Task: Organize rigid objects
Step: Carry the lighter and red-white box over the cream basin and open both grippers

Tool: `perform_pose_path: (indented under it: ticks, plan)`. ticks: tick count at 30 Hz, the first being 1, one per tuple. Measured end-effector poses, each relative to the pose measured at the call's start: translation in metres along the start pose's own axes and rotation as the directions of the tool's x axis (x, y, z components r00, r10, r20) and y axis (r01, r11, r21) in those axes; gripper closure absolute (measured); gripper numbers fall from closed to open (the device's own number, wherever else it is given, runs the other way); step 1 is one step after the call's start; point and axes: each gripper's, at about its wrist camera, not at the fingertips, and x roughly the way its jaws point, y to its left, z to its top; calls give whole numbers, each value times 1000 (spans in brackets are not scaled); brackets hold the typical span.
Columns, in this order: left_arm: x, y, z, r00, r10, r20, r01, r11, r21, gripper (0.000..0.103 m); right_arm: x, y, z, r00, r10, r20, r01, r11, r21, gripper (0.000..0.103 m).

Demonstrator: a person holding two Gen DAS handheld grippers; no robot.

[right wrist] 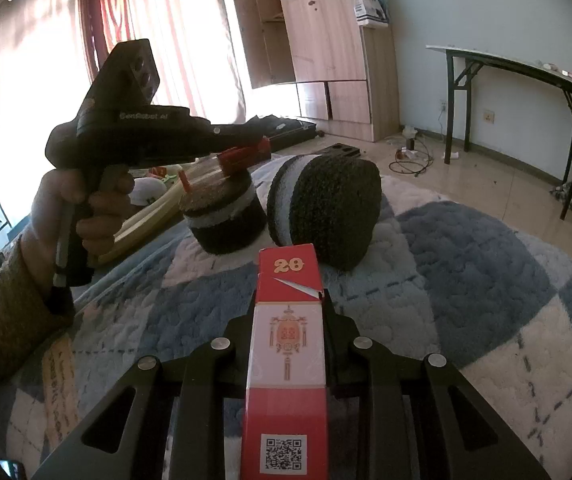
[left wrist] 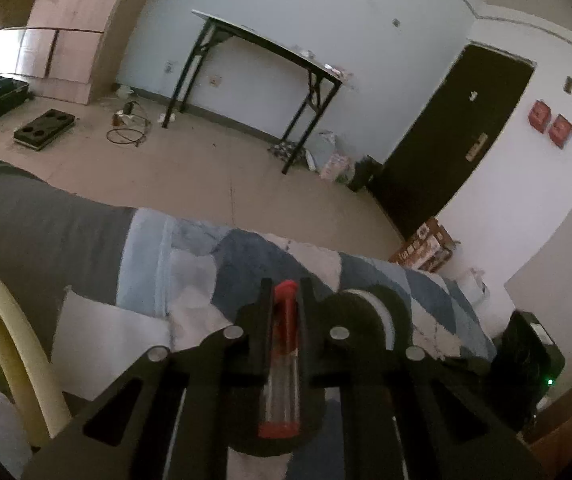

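Note:
My left gripper (left wrist: 285, 292) is shut on a clear tube with red end caps (left wrist: 284, 360), which lies lengthwise between the fingers. In the right wrist view a hand holds that left gripper (right wrist: 254, 148) with the tube (right wrist: 242, 156) just above an upright black cylinder with a white band (right wrist: 226, 220). Whether the tube touches the cylinder I cannot tell. A second such cylinder (right wrist: 326, 216) lies on its side beside it. My right gripper (right wrist: 288, 296) is shut on a red and white carton (right wrist: 286, 344) marked 20, above the blue and white quilt (right wrist: 466, 280).
A cream curved container rim (left wrist: 6, 340) sits at the bed's left side, with a green item inside. A black device with a green light (left wrist: 526, 360) stands at the right. Beyond the bed are a folding table (left wrist: 266, 44), a wardrobe (right wrist: 326, 60) and cables on the floor.

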Motion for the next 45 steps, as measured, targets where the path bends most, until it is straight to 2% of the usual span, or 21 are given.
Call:
perform_pose_path:
  ticks: [14, 21, 23, 25, 29, 32, 35, 37, 39, 41, 43, 44, 45]
  plan:
    - [15, -11, -7, 988, 142, -54, -136, 986, 97, 89, 1, -1, 0, 1000, 4, -8, -4, 1000, 2, 79]
    - [15, -12, -10, 985, 165, -55, -157, 979, 131, 87, 1, -2, 0, 1000, 5, -9, -5, 1000, 4, 79]
    - [13, -15, -11, 985, 161, -52, -153, 979, 136, 92, 1, -2, 0, 1000, 5, -8, -5, 1000, 4, 79]
    - [9, -16, -10, 988, 149, -43, -143, 981, 133, 92, 0, -2, 0, 1000, 2, -1, -2, 1000, 3, 79]
    - [-8, -22, -3, 992, 129, -14, -126, 982, 142, 92, -13, -1, -1, 998, -5, 58, 4, 1000, 5, 80]
    - [-35, -22, 2, 989, 144, 40, -148, 977, 156, 92, -25, 1, -4, 996, -11, 91, 10, 1000, 14, 80]
    - [-91, -6, 9, 974, 206, 96, -219, 963, 156, 92, -39, 23, -2, 994, 0, 113, 2, 1000, -19, 80]
    - [-138, 12, 11, 953, 272, 135, -290, 947, 140, 92, -45, 61, 10, 990, 45, 132, -33, 995, -94, 80]
    - [-185, 34, 7, 924, 338, 179, -361, 926, 114, 92, -41, 95, 23, 986, 93, 139, -72, 986, -153, 80]
    - [-215, 61, -6, 895, 414, 163, -434, 894, 113, 92, -23, 138, 43, 982, 142, 126, -115, 972, -203, 80]
    - [-225, 84, -12, 883, 451, 133, -464, 880, 98, 92, 9, 171, 63, 985, 152, 83, -133, 971, -199, 80]
    - [-230, 101, -12, 872, 473, 126, -482, 874, 62, 92, 24, 183, 71, 985, 164, 57, -149, 969, -199, 80]
    - [-232, 114, -11, 870, 478, 121, -484, 875, 30, 92, 42, 198, 79, 984, 177, 31, -167, 963, -210, 80]
